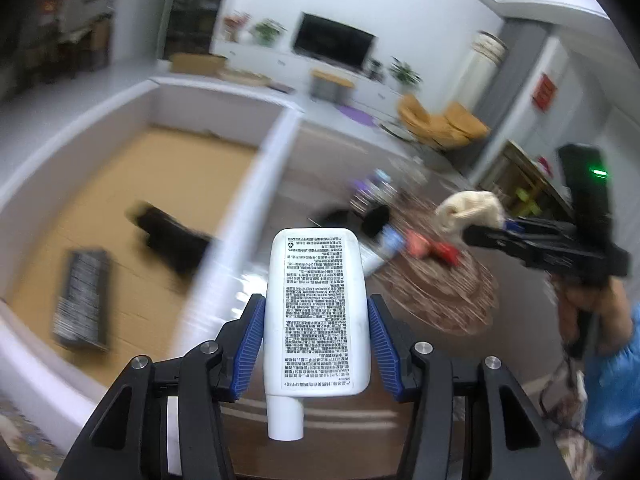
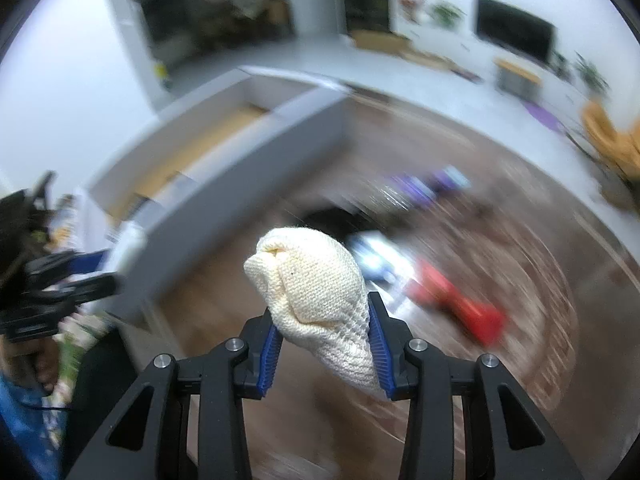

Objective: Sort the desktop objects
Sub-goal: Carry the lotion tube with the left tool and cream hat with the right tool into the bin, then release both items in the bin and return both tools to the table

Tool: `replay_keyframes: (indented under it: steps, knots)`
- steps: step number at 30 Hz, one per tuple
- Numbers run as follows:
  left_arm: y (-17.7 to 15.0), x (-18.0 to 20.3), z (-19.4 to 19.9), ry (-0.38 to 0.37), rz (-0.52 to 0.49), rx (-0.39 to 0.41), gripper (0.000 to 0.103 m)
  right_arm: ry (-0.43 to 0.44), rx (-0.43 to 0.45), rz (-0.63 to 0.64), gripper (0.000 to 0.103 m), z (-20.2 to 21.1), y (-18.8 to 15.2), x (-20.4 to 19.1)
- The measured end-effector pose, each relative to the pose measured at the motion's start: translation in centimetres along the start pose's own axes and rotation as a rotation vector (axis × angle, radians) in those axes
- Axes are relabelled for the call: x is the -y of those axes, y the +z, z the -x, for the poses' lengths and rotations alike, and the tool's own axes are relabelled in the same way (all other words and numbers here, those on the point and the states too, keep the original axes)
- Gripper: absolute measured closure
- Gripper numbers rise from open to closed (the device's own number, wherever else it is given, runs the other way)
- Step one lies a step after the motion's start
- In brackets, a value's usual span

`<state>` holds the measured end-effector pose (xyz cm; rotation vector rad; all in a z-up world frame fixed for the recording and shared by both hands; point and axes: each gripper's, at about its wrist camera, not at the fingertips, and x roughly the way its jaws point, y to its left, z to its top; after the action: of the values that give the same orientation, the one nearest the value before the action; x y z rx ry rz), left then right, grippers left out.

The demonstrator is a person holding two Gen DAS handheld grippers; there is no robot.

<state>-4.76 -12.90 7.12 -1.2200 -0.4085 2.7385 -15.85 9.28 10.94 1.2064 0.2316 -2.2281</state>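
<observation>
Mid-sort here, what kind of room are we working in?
Most likely a home living room: a flat-screen TV on a low white cabinet, potted plants beside it, and mustard-yellow lounge chairs on the far floor.

From my left tool's view, motion smears the dark things in the box [image 1: 224, 240] at nine o'clock. From my right tool's view, the red thing [image 2: 460, 304] on the desk [image 2: 520, 240] at three o'clock blurs beyond naming.
</observation>
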Motion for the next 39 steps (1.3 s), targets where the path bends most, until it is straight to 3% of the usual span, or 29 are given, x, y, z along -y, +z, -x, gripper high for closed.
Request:
replay_keyframes:
  steps: [5, 8, 11, 15, 17, 21, 22, 25, 28, 30, 33, 35, 39]
  knots:
    - [3.9, -7.8, 1.5, 0.193, 0.064, 0.016, 0.052, 0.193, 0.076, 0.085, 0.062, -2.5, 5.9, -10.8]
    - [4.6, -12.4, 0.9, 0.286, 0.118, -0.008, 0.052, 0.283, 0.044, 0.119, 0.062, -6.3, 7.5, -16.6]
    - [4.3, -14.8, -0.7, 0.353, 0.117, -0.053, 0.052, 0.294, -0.017, 0.155, 0.062, -10.6, 7.5, -21.0]
    - [3.2, -16.5, -2.9, 0.429, 0.132, -0.121, 0.049, 0.259, -0.129, 0.152, 0.043, -15.6, 6.6, -23.7]
    - [2.6, -16.5, -3.3, 0.448, 0.136, -0.123, 0.041, 0.256, -0.102, 0.14, 0.036, -15.4, 5.9, -23.5]
    - [1.6, -14.4, -2.3, 0.483, 0.079, -0.05, 0.027, 0.238, 0.066, 0.133, 0.011, -11.3, 4.2, -20.4]
    - [1.4, -13.7, -1.8, 0.471, 0.066, -0.032, 0.027, 0.214, 0.116, 0.131, 0.004, -9.8, 3.4, -19.3]
    - [0.7, -10.0, -0.4, 0.379, 0.009, 0.012, 0.026, 0.103, 0.215, 0.107, 0.0, -6.5, -0.6, -14.1]
    - [-0.6, -4.8, -0.2, 0.23, -0.071, 0.019, 0.022, -0.04, 0.195, 0.026, 0.0, -5.6, -5.8, -7.6]
    - [-1.8, -0.6, -1.2, 0.145, -0.145, -0.003, 0.012, -0.128, 0.143, -0.056, 0.0, -5.6, -9.6, -2.9]
    - [-3.4, 5.2, -4.5, 0.041, -0.235, -0.064, 0.011, -0.258, 0.07, -0.159, 0.0, -5.1, -14.7, 3.1]
    - [-4.4, 8.1, -7.1, 0.02, -0.266, -0.11, 0.011, -0.312, 0.05, -0.221, 0.0, -4.1, -17.5, 6.5]
    - [-5.3, 10.7, -13.4, 0.053, -0.283, -0.185, 0.012, -0.378, 0.036, -0.276, 0.0, -2.7, -20.1, 9.2]
